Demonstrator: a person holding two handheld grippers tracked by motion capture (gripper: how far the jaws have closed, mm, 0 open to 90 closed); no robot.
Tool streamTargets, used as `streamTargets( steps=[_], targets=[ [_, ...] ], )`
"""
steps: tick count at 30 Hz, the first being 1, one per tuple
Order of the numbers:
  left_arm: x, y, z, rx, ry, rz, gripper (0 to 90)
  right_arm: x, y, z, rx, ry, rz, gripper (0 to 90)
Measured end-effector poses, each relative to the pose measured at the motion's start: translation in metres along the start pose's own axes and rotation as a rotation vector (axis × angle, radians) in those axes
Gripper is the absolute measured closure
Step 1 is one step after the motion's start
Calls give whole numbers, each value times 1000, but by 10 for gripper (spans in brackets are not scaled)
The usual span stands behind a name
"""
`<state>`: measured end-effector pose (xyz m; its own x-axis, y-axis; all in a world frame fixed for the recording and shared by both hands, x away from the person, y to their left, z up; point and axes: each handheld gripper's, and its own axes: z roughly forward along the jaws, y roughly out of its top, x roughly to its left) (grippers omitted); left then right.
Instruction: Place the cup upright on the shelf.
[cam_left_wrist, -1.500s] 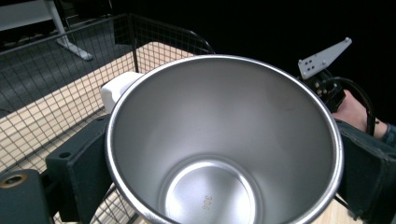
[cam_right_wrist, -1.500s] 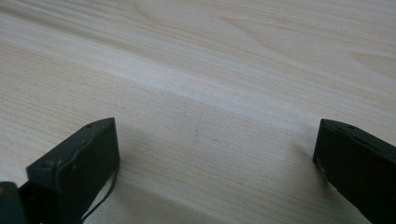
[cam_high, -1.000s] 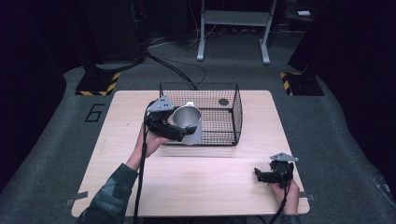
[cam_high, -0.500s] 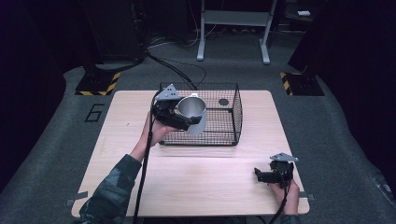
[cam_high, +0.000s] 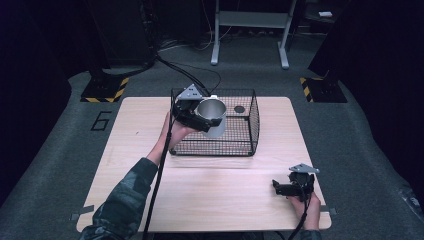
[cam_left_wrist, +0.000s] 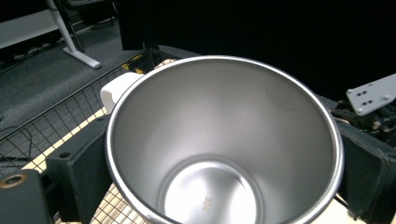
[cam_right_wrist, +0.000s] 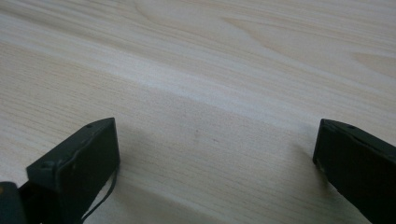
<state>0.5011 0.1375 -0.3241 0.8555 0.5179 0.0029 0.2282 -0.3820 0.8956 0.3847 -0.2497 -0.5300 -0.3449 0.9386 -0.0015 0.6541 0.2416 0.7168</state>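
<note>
We see the left gripper (cam_high: 202, 116) clamped on a steel cup (cam_high: 212, 116), its 2 jaws pressing the cup's outer wall from either side in the left gripper view, where the open mouth faces the camera and a white handle (cam_left_wrist: 116, 89) sticks out at the rim. The cup (cam_left_wrist: 224, 144) hangs tilted above the left part of the wire basket (cam_high: 240, 145), over its near edge. A dark disc (cam_high: 239, 109) lies on the basket floor. Our right gripper (cam_high: 285, 188) rests near the table's (cam_high: 210, 200) right front corner, jaws spread wide over bare wood (cam_right_wrist: 224, 93), holding nothing.
</note>
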Motion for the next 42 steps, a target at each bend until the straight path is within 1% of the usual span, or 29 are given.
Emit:
streamTargets(
  steps=[3,6,7,10,11,13,14,17,18,22,24,27,29,32,33,34,35,36,37,38,39,40,42],
  targets=[
    [4,-2,7,8,12,-3,69,1,0,0,-4,-3,12,0],
    [9,-4,13,22,18,-8,69,1,0,0,-4,-3,11,0],
    [11,-4,15,25,19,-18,69,1,0,0,-4,-3,10,0],
    [14,-5,19,33,26,-23,69,1,0,0,-4,-2,10,0],
    [18,-5,23,41,27,-30,69,0,0,0,-4,-2,7,0],
    [20,-6,26,44,33,-36,69,0,0,0,-4,-3,7,0],
    [22,-7,28,56,32,-35,69,0,0,0,-4,-2,5,0],
    [24,-8,31,59,38,-37,69,1,0,0,-4,-2,11,0],
    [27,-9,35,69,46,-38,68,1,0,0,-3,-2,9,0],
    [32,-10,39,77,49,-44,69,1,0,0,-4,-2,9,1],
    [36,-11,44,82,58,-49,69,1,0,0,-3,-2,9,1],
    [40,-12,47,90,62,-54,69,0,0,0,-4,-1,8,1],
    [43,-13,52,101,76,-47,68,0,0,0,-4,-1,5,0],
    [46,-17,57,115,79,-57,68,0,0,0,-4,-2,5,1],
    [48,-18,60,127,75,-51,68,0,0,0,-4,-2,5,1],
    [48,-18,60,127,75,-51,68,0,0,0,-4,-2,5,1],
    [49,-20,63,130,77,-62,68,0,0,0,-4,-2,5,1],
    [50,-21,65,140,81,-57,68,0,0,0,-4,-2,5,1],
    [51,-22,67,149,72,-61,68,0,0,0,-4,-2,5,1],
    [52,-23,68,154,74,-53,68,0,0,0,-1,0,-4,1],
    [52,-24,70,158,73,-62,68,0,0,0,-1,1,-6,1],
    [53,-25,71,160,74,-57,68,0,0,0,-1,1,-4,1],
    [55,-26,74,163,73,-63,68,0,0,0,-1,1,-4,1]
  ],
)
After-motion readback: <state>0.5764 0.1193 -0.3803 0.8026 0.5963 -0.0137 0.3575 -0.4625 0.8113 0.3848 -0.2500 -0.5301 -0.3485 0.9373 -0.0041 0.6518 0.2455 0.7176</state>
